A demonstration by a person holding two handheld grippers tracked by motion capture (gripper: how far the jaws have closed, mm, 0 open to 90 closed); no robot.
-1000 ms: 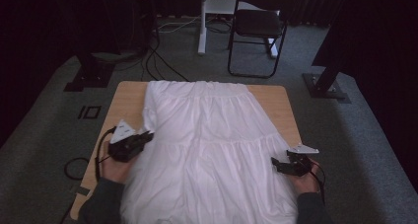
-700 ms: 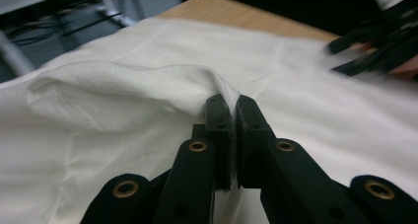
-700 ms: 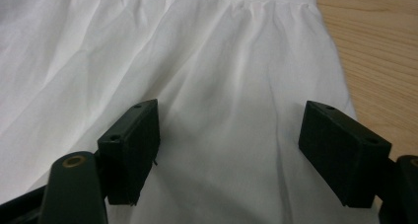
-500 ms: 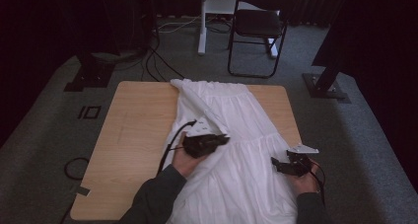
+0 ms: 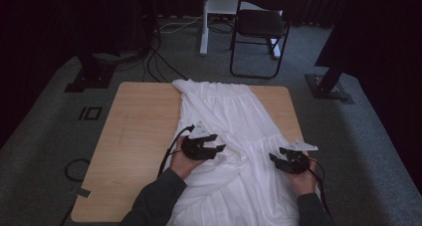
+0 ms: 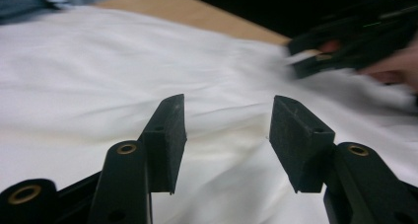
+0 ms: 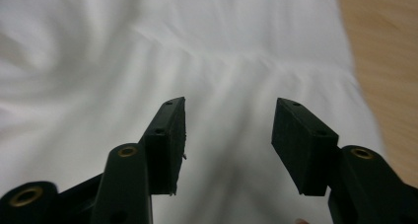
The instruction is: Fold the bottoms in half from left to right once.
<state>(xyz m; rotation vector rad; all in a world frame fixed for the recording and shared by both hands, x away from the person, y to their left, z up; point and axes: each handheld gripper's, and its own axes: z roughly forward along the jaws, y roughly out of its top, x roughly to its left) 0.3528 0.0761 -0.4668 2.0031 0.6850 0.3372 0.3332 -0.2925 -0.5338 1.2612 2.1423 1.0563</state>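
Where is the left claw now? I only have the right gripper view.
Observer: The left claw is over the middle of the white garment. Its jaws have just been opening, with no cloth between them.
Operator: Is the garment spread flat?
Observer: No, its left side lies folded across, so the wooden table is bare on the left.
Operator: Where does my claw sit?
Observer: The right claw is at the garment's right edge, near the person. Its jaws have just been closing, with nothing between them.
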